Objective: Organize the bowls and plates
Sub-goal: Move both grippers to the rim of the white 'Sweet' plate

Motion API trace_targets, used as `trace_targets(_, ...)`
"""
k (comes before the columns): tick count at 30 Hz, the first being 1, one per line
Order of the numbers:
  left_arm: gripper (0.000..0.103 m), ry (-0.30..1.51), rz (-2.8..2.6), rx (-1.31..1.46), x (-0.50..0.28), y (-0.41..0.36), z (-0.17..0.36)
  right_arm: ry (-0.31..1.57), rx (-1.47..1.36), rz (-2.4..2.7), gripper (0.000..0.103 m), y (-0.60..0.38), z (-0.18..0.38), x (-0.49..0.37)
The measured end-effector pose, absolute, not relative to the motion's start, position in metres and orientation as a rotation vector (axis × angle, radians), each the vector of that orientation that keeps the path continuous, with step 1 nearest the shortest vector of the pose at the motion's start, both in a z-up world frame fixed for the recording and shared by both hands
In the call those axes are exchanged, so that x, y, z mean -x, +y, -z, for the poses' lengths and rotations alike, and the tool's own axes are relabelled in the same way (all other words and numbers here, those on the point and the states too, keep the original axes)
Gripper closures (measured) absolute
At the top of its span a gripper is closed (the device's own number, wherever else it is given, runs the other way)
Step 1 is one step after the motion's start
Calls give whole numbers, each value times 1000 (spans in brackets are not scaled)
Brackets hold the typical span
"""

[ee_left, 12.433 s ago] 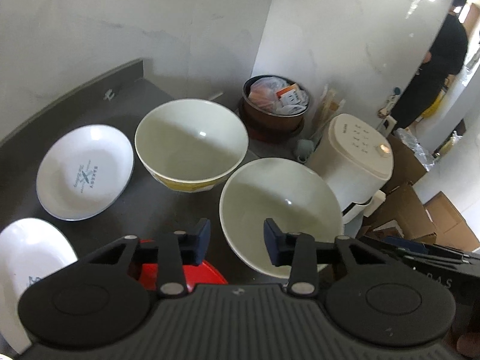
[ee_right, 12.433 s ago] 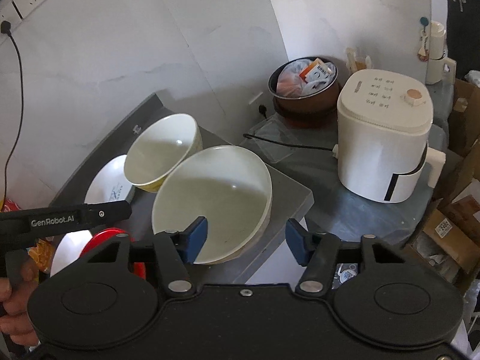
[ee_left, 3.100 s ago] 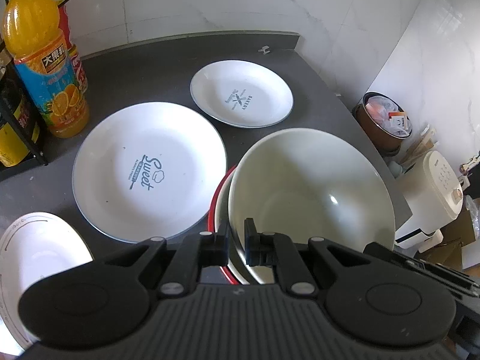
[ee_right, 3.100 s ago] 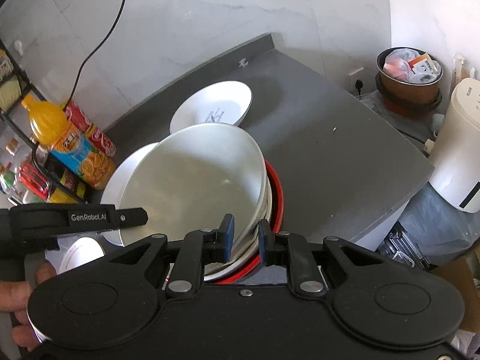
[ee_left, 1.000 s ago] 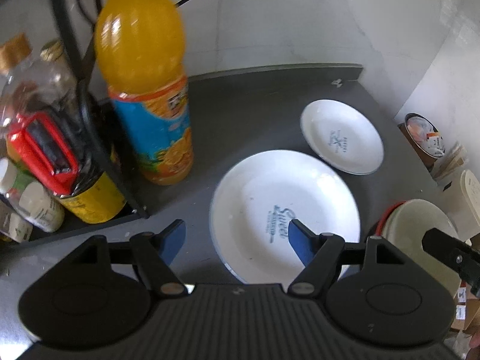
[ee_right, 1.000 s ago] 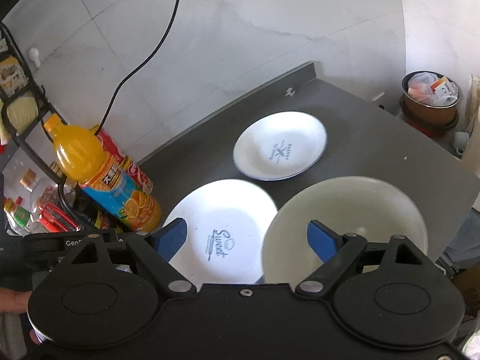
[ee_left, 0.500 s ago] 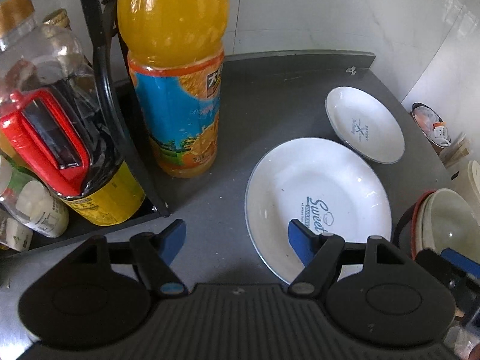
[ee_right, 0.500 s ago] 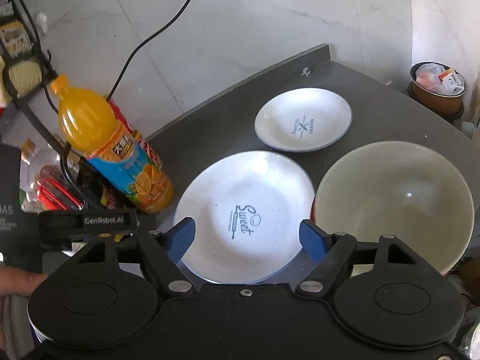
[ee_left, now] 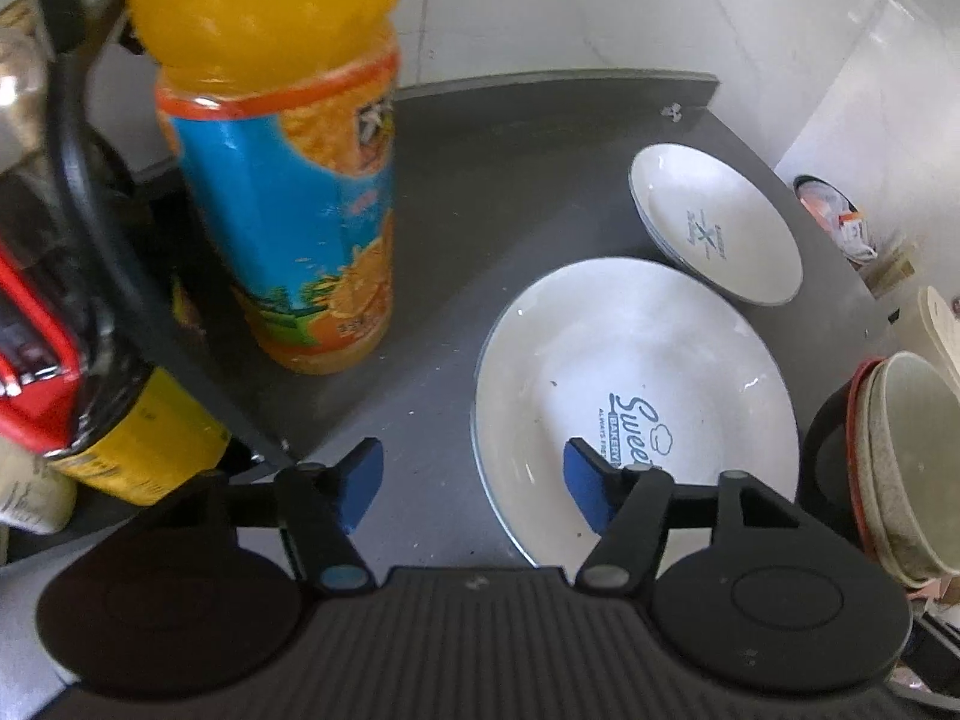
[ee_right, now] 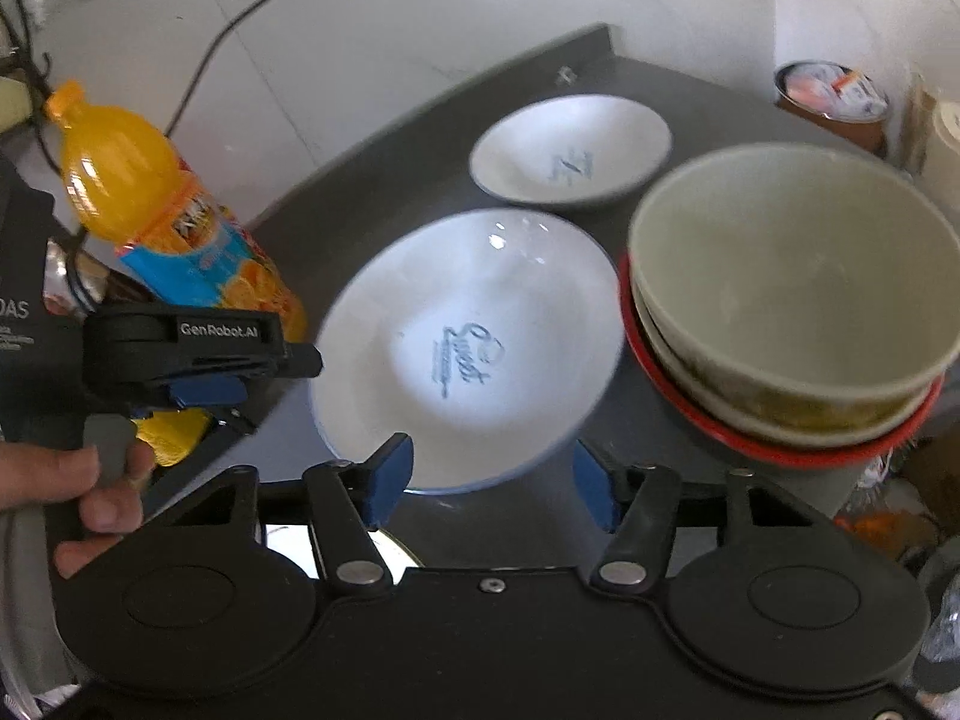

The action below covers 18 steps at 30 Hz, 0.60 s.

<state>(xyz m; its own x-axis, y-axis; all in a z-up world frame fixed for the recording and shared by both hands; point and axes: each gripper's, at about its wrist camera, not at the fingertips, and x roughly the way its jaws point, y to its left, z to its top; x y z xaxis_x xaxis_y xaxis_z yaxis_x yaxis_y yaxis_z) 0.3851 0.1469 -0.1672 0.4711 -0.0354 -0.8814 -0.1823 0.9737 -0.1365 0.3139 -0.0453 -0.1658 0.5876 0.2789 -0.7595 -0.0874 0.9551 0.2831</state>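
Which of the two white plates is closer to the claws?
The big plate printed "Sweet", lying just ahead of both open claws; the small plate lies beyond it, near the wall.

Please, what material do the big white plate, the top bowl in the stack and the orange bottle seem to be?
Big white plate: probably glazed ceramic, glossy highlights and printed logo. Top bowl: likely ceramic or melamine, duller cream surface. Orange bottle: clear plastic, juice showing through, printed wrap label.

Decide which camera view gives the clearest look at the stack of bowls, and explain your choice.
The right wrist view: the stack of bowls sits nearly whole there, two cream bowls nested in a red one, with the top bowl's inside visible. The left wrist view catches the same stack only at its right edge, cut off and side-on.
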Motion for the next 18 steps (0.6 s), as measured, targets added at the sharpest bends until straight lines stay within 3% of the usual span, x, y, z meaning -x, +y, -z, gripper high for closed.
trace_targets(10,67,1122,-37,203,-399,145,200,904,-296,-156,51,-55,197,-323)
trace_targets(18,89,1114,-14,257,-403,150,209,909,-289,-170,65,-49,210,-335)
